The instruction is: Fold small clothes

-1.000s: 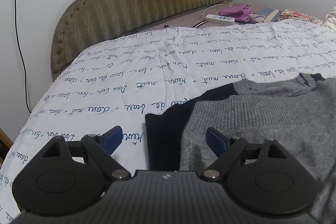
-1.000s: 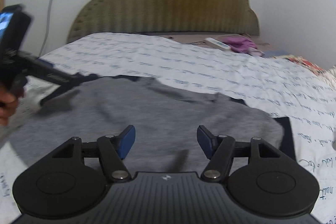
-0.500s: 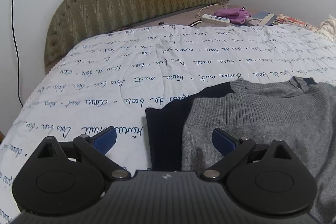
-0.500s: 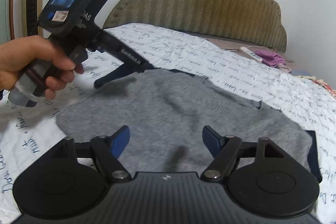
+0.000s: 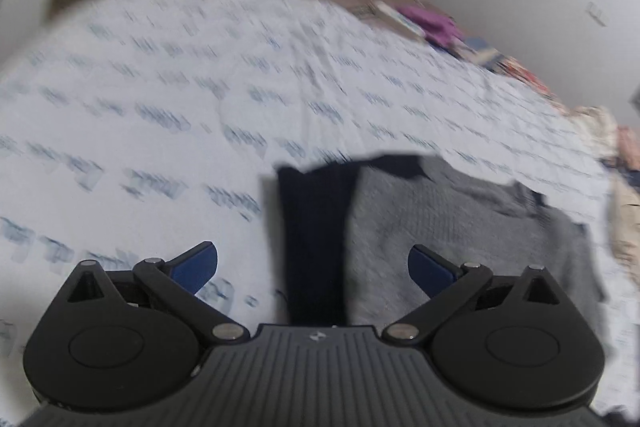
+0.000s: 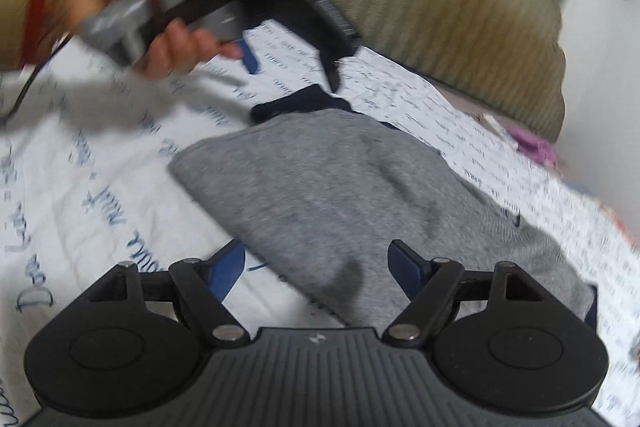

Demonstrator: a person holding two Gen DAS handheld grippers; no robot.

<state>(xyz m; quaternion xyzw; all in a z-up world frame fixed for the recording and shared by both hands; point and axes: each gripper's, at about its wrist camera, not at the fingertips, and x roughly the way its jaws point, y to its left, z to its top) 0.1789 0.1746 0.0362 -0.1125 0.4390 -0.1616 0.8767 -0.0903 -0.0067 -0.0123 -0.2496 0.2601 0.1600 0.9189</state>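
A grey knit sweater [image 5: 460, 227] with a navy sleeve [image 5: 312, 227] lies flat on the bed. It also shows in the right wrist view [image 6: 340, 187], its navy cuff [image 6: 296, 105] at the far corner. My left gripper [image 5: 312, 265] is open and empty, above the navy sleeve at the sweater's left edge. In the right wrist view the left gripper [image 6: 288, 63] is held in a hand above the cuff. My right gripper [image 6: 316, 267] is open and empty, over the sweater's near hem. Both views are blurred.
The bed has a white sheet [image 5: 160, 107] printed with blue script and an olive padded headboard [image 6: 460, 7]. A white remote and purple cloth [image 5: 432, 21] lie at the head of the bed. More cloth lies at the right edge [image 5: 624, 155].
Both grippers have swung; the left one now sits higher over the navy sleeve. The right view has turned left and moved to the sweater's near hem. Both stay open.
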